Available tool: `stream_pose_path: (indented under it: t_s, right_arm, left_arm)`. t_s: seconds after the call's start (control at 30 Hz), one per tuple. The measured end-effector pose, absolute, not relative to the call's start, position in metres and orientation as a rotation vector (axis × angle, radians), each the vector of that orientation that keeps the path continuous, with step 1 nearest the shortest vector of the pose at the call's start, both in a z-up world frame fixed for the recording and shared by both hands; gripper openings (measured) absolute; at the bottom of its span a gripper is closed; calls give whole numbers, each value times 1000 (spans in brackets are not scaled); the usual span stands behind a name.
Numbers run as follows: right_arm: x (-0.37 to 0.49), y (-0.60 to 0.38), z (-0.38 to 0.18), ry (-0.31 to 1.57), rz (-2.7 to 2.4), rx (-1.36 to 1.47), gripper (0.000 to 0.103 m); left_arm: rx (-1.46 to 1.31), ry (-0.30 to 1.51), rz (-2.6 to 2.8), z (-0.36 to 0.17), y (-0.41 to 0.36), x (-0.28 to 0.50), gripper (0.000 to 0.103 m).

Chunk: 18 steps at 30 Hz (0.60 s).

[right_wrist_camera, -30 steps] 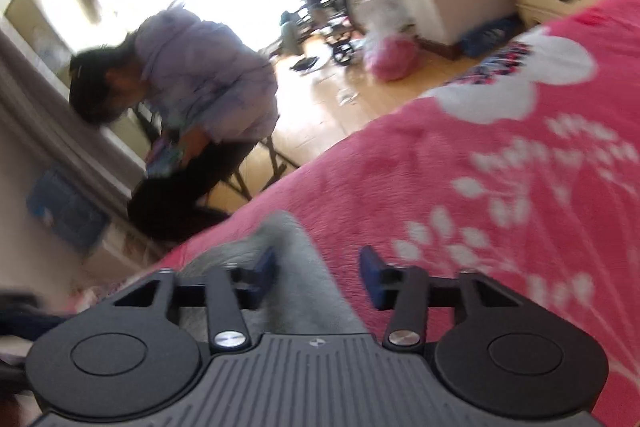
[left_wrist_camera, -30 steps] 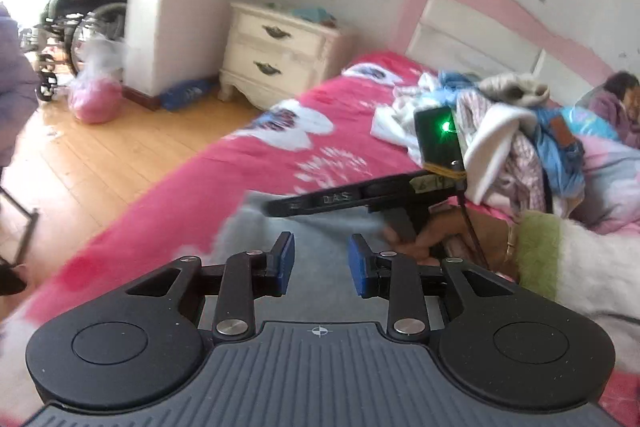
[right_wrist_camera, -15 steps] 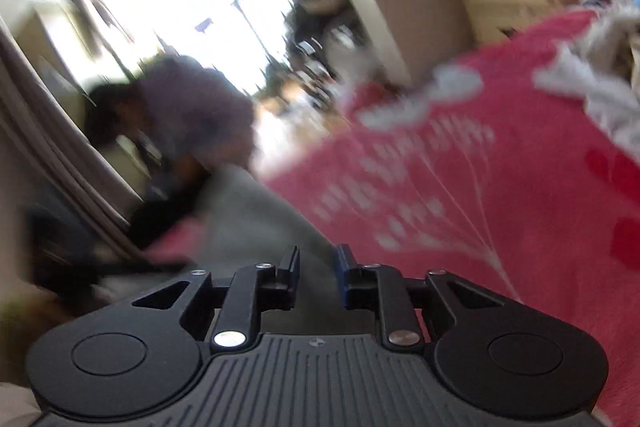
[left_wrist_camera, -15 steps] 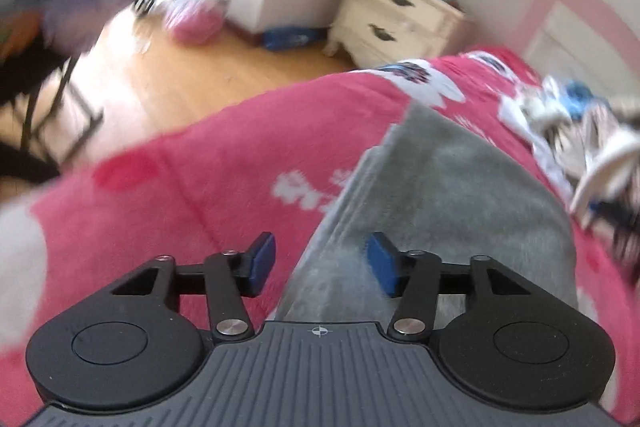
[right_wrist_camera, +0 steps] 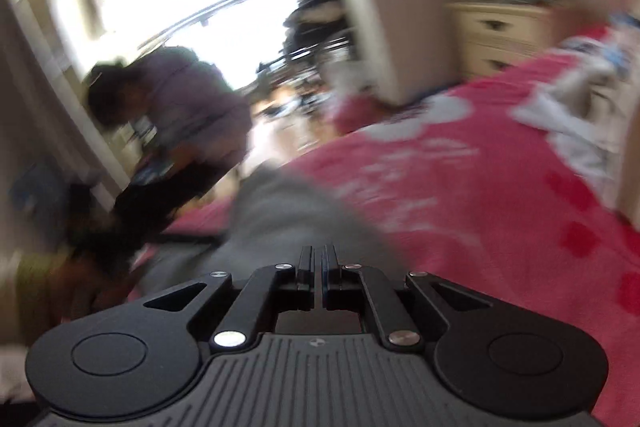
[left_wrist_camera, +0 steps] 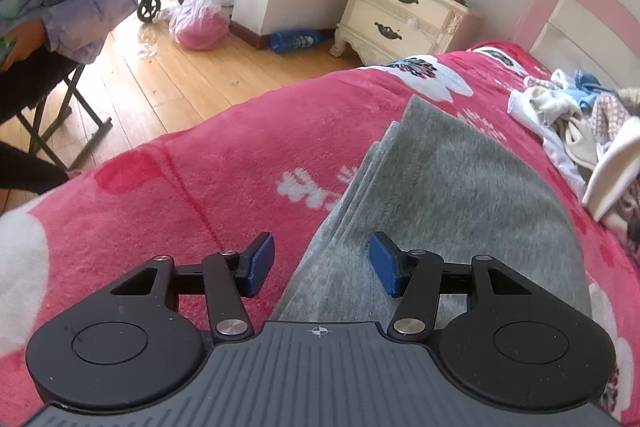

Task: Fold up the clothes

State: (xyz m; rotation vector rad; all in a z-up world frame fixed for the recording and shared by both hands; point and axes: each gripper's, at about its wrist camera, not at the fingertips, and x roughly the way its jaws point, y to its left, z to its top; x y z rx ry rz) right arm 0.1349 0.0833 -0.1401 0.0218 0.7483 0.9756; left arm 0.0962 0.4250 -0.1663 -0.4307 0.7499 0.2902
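The grey garment [left_wrist_camera: 452,195] lies folded lengthwise on the pink blanket [left_wrist_camera: 248,163] of the bed, and it stretches forward from the left claw [left_wrist_camera: 316,263]. This claw is wide open and holds nothing; the garment's left edge passes between its blue pads [left_wrist_camera: 384,263]. The right claw [right_wrist_camera: 318,263] is closed almost fully over the grey cloth, but the blur hides whether it grips the cloth. Ahead and right of the left claw lies a heap of clothes [left_wrist_camera: 576,123].
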Motion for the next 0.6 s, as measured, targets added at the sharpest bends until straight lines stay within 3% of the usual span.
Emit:
stream_pose_path:
  t_s: [0.1, 0.43, 0.53, 0.6]
  right_arm:
    - [113, 95, -140, 777, 960, -11, 0]
    - [42, 132, -141, 872, 907, -121, 3]
    - [8, 160, -183, 945, 891, -266, 3]
    - [3, 156, -187, 957, 835, -212, 2]
  left_arm:
    - [-415, 751, 285, -165, 425, 96, 55]
    - [-369, 782, 238, -162, 428, 102, 55]
    - [-379, 780, 240, -163, 428, 101, 55]
    - [-386, 783, 231, -163, 429, 101, 55]
